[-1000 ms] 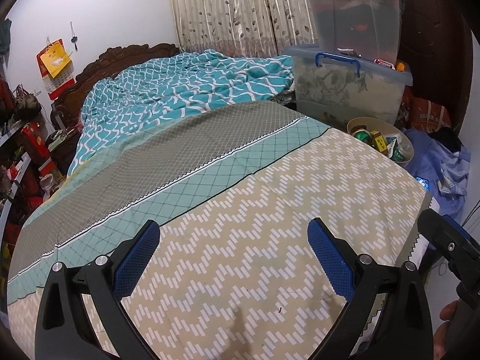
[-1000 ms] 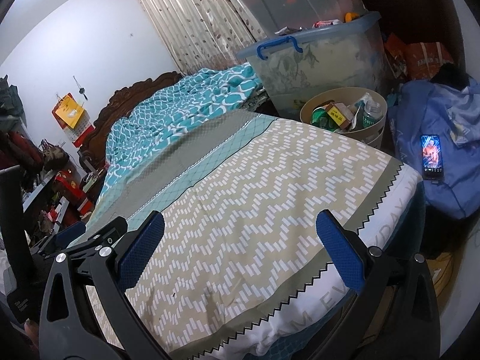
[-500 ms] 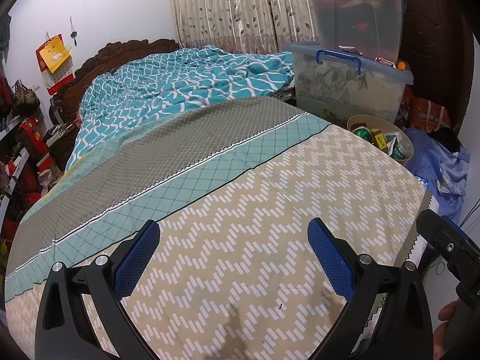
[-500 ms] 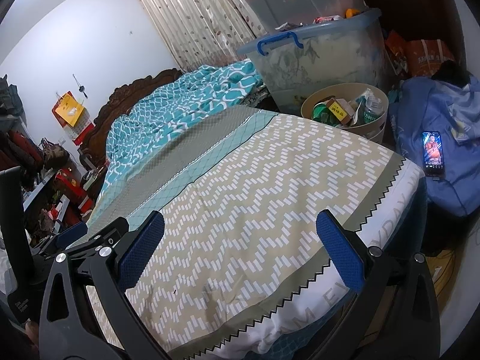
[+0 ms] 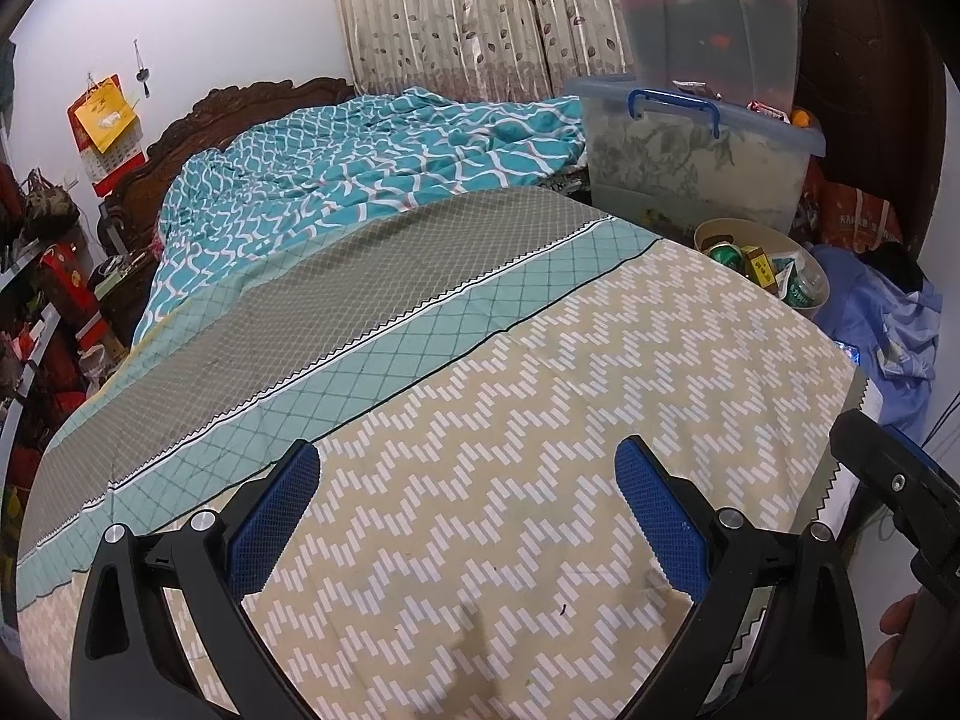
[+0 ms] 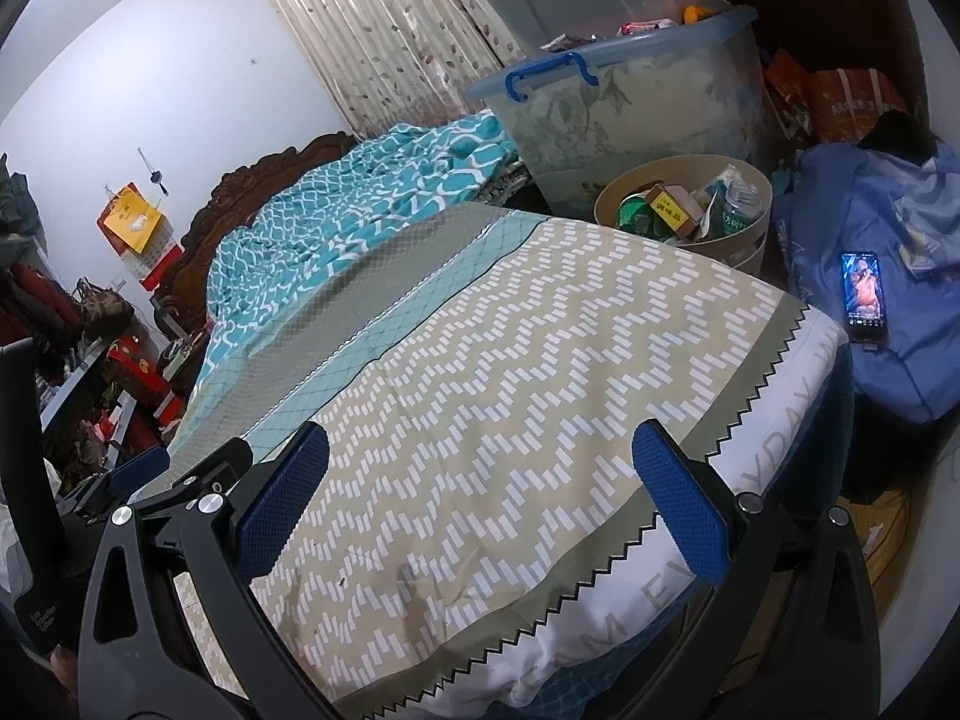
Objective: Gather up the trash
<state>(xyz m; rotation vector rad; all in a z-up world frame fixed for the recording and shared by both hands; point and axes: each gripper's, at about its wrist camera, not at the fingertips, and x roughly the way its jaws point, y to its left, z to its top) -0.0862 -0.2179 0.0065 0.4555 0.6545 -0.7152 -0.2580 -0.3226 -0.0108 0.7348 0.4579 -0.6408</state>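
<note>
1. The left gripper (image 5: 467,501) hangs spread wide over the bed (image 5: 540,396), nothing between its blue pads.
2. The right gripper (image 6: 480,483) is likewise spread and empty.
3. The trash (image 6: 672,207) sits in a round bin (image 6: 744,243) past the bed's far corner, its lower part hidden behind the mattress.
4. A phone (image 6: 864,294) lies on blue cloth nearby.

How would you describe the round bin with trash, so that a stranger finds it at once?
Start from the bed and go to its far right corner, below the stacked clear storage boxes. The trash bin stands there on the floor. It alone is round, beige and open, and holds a bottle, a carton and wrappers.
</note>
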